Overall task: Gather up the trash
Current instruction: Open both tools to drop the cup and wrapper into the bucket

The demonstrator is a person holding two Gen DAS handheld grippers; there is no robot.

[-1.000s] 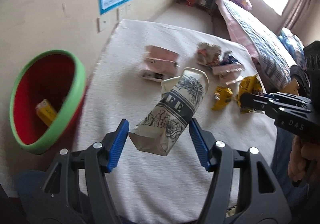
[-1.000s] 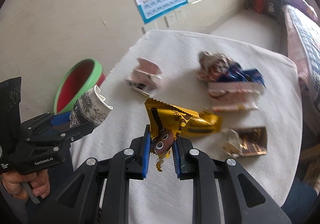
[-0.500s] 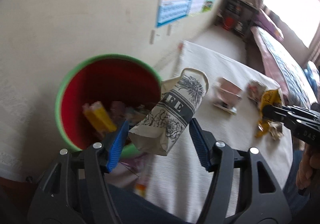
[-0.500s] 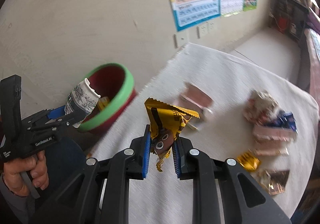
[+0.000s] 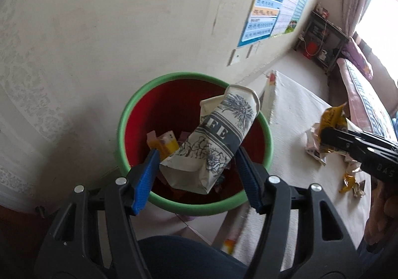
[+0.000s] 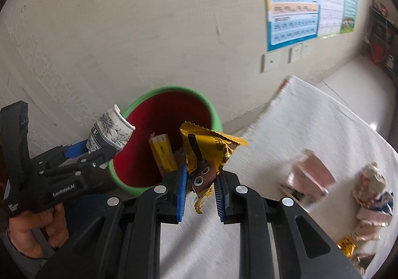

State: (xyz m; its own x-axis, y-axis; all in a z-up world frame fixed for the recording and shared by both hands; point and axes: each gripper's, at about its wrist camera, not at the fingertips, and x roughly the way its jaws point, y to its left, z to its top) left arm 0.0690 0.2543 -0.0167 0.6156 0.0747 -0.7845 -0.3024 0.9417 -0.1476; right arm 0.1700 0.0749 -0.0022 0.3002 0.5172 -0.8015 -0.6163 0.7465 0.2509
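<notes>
Left hand-held gripper (image 5: 196, 174) pinches crushed cup (image 5: 214, 144), lettering "FEE", tilted down over red bin (image 5: 194, 206). Right hand-held gripper (image 6: 200, 187), angled down, clamps yellow wrapper (image 6: 206, 152) just short of bin rim. Left body reads "GenRobot.AI".

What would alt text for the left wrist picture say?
The left gripper holds a crushed paper cup above a red bin with a green rim that already holds trash. At right, the right gripper carries a yellow wrapper.
</notes>
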